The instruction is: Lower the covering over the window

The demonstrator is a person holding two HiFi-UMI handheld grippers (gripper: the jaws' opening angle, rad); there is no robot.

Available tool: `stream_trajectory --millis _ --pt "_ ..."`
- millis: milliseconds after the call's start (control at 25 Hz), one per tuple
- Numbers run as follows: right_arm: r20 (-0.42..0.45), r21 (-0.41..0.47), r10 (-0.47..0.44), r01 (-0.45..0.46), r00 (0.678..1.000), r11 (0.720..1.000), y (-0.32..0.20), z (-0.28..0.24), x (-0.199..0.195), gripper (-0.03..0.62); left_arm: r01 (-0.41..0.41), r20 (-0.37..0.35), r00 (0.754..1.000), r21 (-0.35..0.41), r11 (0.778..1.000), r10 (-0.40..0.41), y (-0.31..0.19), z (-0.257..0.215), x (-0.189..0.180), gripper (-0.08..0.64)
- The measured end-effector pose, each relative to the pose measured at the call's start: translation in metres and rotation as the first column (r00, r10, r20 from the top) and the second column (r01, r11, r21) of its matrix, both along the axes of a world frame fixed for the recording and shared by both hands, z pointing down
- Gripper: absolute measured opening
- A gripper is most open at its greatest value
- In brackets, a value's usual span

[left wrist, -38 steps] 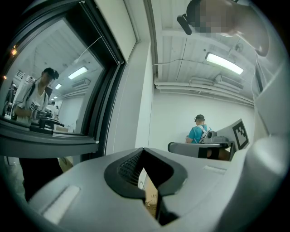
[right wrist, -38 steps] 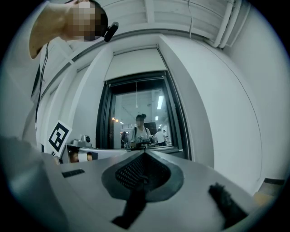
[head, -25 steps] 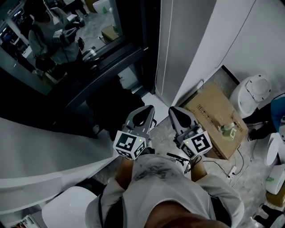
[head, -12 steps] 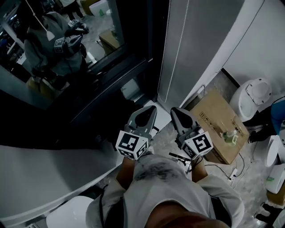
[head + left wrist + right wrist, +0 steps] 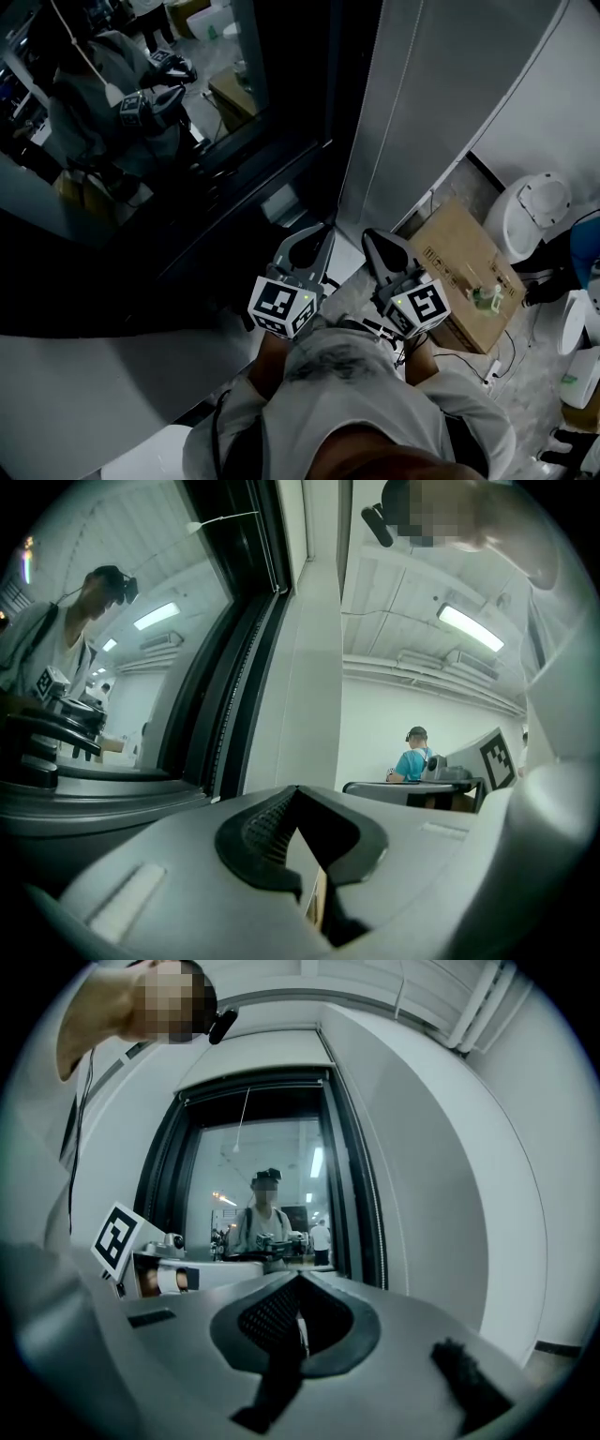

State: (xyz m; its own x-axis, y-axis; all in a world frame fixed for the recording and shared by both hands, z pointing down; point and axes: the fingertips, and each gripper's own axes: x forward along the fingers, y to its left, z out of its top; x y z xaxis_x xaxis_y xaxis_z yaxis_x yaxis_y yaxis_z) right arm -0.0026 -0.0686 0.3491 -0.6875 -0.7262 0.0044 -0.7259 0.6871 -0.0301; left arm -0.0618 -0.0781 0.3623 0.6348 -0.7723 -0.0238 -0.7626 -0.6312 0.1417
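The window has a dark frame and bare glass that mirrors the person holding the grippers. A thin pull cord with a white knob hangs in front of the glass; it also shows as a cord in the right gripper view. No covering is seen over the glass. My left gripper and right gripper are held side by side at waist height, pointing level at the window's lower right corner. Both are shut with nothing between the jaws, as the left gripper and right gripper show in their own views.
Two thin vertical cords run down the grey wall panel right of the window. A cardboard box with a small bottle lies on the floor at right, beside white round fixtures and cables. A curved white tabletop sits at left.
The person has stepped toward the window and the wall panel, carrying both grippers along. Both stay shut and empty.
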Motion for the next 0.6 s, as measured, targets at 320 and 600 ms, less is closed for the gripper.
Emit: stream_trajectory --millis 320,600 --pt "0.027 0.023 -0.01 0.01 1.0 1.0 -0.037 -0.005 0.002 0.017 0.021 0.005 1.0 0.009 1.0 -0.021 -0.037 -0.002 0.0 0.005" --pt "0.046 0.03 -0.037 0.036 0.998 0.999 -0.066 -0.01 0.013 0.017 0.044 0.024 0.999 0.019 0.999 -0.045 -0.066 -0.006 0.012 0.005"
